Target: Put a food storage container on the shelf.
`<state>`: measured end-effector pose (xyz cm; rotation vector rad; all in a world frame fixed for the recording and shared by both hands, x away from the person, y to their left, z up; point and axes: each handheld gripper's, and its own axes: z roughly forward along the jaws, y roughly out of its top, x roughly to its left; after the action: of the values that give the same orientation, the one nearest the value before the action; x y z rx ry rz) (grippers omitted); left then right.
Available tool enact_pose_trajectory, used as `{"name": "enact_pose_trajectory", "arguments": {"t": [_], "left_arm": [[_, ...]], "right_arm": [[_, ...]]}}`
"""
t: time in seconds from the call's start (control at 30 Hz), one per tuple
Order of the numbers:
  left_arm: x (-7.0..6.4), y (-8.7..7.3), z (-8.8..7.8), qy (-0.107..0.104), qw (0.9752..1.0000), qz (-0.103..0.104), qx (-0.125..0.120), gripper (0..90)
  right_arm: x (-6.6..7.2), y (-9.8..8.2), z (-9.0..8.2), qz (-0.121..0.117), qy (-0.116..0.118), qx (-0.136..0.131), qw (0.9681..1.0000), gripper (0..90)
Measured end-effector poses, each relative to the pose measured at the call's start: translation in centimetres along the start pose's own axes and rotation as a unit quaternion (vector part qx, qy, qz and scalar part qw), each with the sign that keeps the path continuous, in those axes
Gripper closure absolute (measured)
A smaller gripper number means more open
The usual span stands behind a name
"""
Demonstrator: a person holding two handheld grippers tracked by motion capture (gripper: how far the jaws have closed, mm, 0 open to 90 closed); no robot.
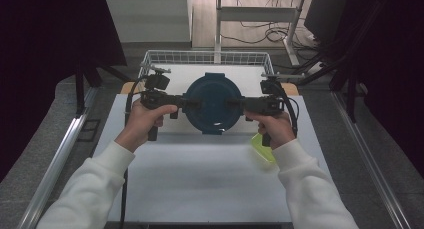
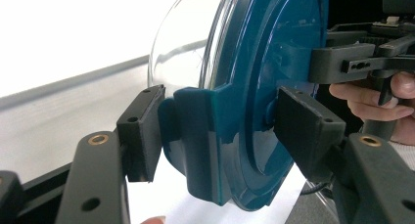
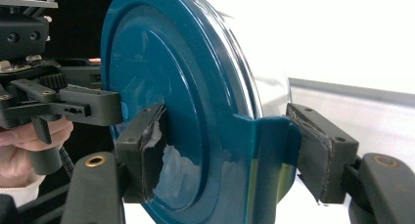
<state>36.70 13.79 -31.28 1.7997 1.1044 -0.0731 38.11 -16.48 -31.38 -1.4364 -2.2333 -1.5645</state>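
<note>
You hold the left gripper [image 1: 192,103] clamped on the left clip [image 2: 195,136] of a round container with a teal lid [image 1: 213,103], 1 pad against the clear bowl side, the other against the lid's top face. Your right gripper [image 1: 236,104] grips the opposite clip [image 3: 266,155] the same way, its worn pads [image 3: 154,150] pressing lid and bowl from either side. Between the 2 grippers the container hangs level above the white table [image 1: 200,179], lid facing up toward the high camera, clear bowl [image 2: 183,43] beneath. Behind it stands a white wire basket [image 1: 207,56] at the table's far edge. A yellow-green object [image 1: 263,148] lies on the table just under your right hand [image 1: 274,129].
</note>
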Motion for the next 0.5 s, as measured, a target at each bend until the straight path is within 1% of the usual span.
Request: {"name": "enact_pose_trajectory", "arguments": {"t": [0.07, 0.13, 0.2, 0.23, 0.27, 0.37, 0.4, 0.47, 0.5], "left_arm": [[0.0, 0.4, -0.1, -0.001, 1.0000, 0.001, -0.001, 37.8], [-0.1, 1.2, -0.3, -0.002, 1.0000, 0.003, -0.004, 37.8], [-0.1, 1.5, -0.3, -0.001, 1.0000, 0.005, -0.004, 37.8], [-0.2, 2.1, -0.4, -0.002, 1.0000, 0.007, -0.007, 37.8], [-0.2, 2.1, -0.4, -0.002, 1.0000, 0.007, -0.007, 37.8], [-0.1, 3.2, -0.6, -0.004, 0.9999, 0.008, -0.009, 37.9], [-0.1, 3.2, -0.6, -0.004, 0.9999, 0.008, -0.009, 37.9], [0.0, 3.7, -0.7, -0.005, 0.9999, 0.008, -0.010, 37.8], [0.0, 4.4, -0.8, -0.005, 0.9999, 0.011, -0.008, 37.8]], "right_arm": [[0.1, 0.5, -0.1, -0.002, -0.001, 0.000, 1.0000, 33.0], [0.2, 1.3, -0.3, -0.004, -0.001, -0.005, 1.0000, 33.1], [0.3, 1.6, -0.4, -0.006, -0.002, -0.005, 1.0000, 33.1], [0.4, 2.1, -0.5, -0.008, -0.002, -0.007, 0.9999, 33.1], [0.4, 2.1, -0.5, -0.008, -0.002, -0.007, 0.9999, 33.1], [0.5, 3.3, -0.6, -0.011, -0.005, -0.008, 0.9999, 33.2], [0.5, 3.3, -0.6, -0.011, -0.005, -0.008, 0.9999, 33.2], [0.6, 4.2, -0.6, -0.012, -0.005, -0.007, 0.9999, 33.4], [0.6, 4.6, -0.7, -0.013, -0.005, -0.008, 0.9999, 33.5]]}}
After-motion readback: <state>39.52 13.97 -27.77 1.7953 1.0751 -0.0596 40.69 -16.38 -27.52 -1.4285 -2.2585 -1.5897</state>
